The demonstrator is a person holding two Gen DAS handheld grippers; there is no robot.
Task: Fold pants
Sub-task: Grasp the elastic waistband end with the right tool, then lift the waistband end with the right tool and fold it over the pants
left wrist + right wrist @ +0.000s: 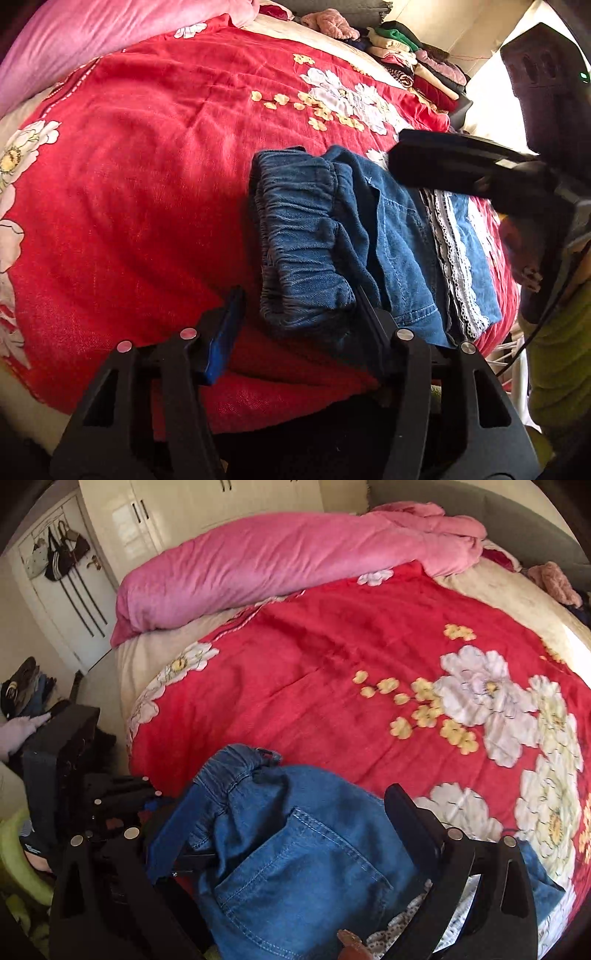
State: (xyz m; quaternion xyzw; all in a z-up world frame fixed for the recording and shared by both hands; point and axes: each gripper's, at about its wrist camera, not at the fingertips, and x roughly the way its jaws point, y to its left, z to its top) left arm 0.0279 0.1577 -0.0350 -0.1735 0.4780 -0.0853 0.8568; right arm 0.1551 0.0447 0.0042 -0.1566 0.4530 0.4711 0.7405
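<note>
We look down on a pair of blue denim pants (332, 236) lying folded near the front edge of a bed, on a red blanket (147, 166) printed with white and yellow flowers. The gathered elastic waistband (295, 229) faces the left wrist camera, and a strip of white lace trim (456, 258) shows along the far side of the pile; what the lace belongs to we cannot make out.

Our left gripper (295, 306) stands about half open around the near end of the waistband. Its blue-padded finger (221, 332) is clearly apart from the cloth, with bare red blanket between them. The other finger lies against or under a denim fold, so we cannot tell whether it presses — nothing looks clamped.

Our right gripper (291, 834) spreads wide over the seat of the pants, above a back pocket (295, 878). One finger (413, 823) stands clear beside the denim; the other is half buried under a fold, and its tip is hidden. The jaws hold nothing that we can see.

In the left view the right tool (461, 166) reaches in from the right edge, blurred and partly cut off. A pink quilt (277, 565) lies bunched at the head of the bed, and a stack of folded clothes (413, 66) sits at the far corner — small and hard to tell apart.
</note>
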